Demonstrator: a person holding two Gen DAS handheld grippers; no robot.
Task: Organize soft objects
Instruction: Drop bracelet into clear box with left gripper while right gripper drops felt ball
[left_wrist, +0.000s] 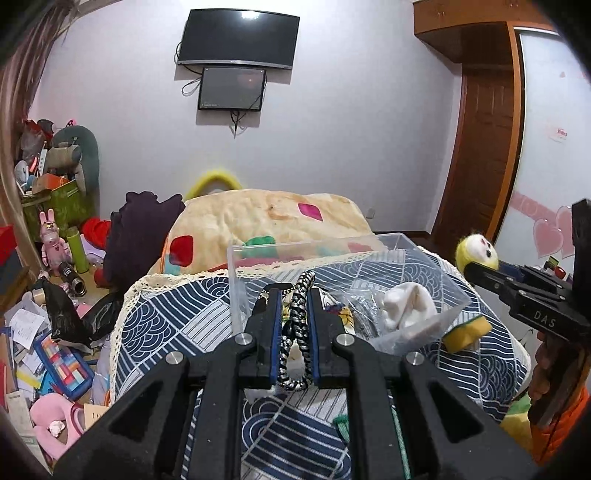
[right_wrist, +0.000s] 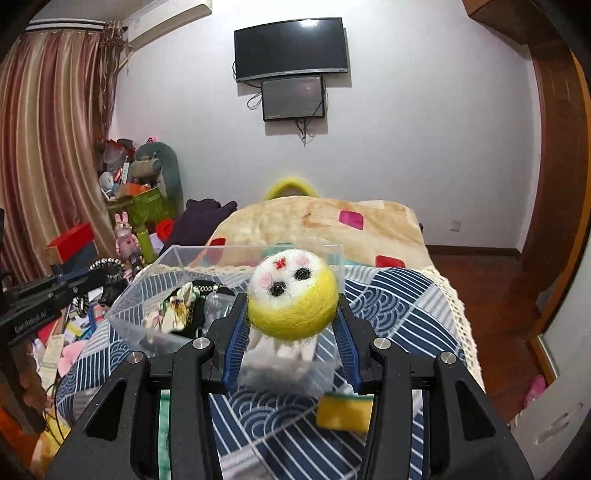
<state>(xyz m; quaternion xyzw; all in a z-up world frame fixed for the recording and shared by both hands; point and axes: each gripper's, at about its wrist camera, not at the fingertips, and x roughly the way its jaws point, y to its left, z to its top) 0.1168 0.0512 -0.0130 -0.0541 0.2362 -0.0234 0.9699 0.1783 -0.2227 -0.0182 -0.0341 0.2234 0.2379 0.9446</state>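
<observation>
My left gripper (left_wrist: 293, 291) is shut on a black-and-white braided cord loop (left_wrist: 297, 325) and holds it just in front of a clear plastic box (left_wrist: 436, 273) on the bed. The box holds a white sock (left_wrist: 406, 306) and other small soft items. My right gripper (right_wrist: 291, 314) is shut on a yellow-and-white felt doll head (right_wrist: 291, 295) above the box's near right corner (right_wrist: 332, 254). It also shows at the right of the left wrist view (left_wrist: 476, 254). A yellow sponge (right_wrist: 345, 411) lies on the bed beside the box.
The bed has a blue-and-white patterned cover (left_wrist: 177, 325) and a cream blanket (left_wrist: 266, 218) behind the box. The floor at left is cluttered with toys, papers and boxes (left_wrist: 48, 332). A wooden door (left_wrist: 480, 155) stands at right.
</observation>
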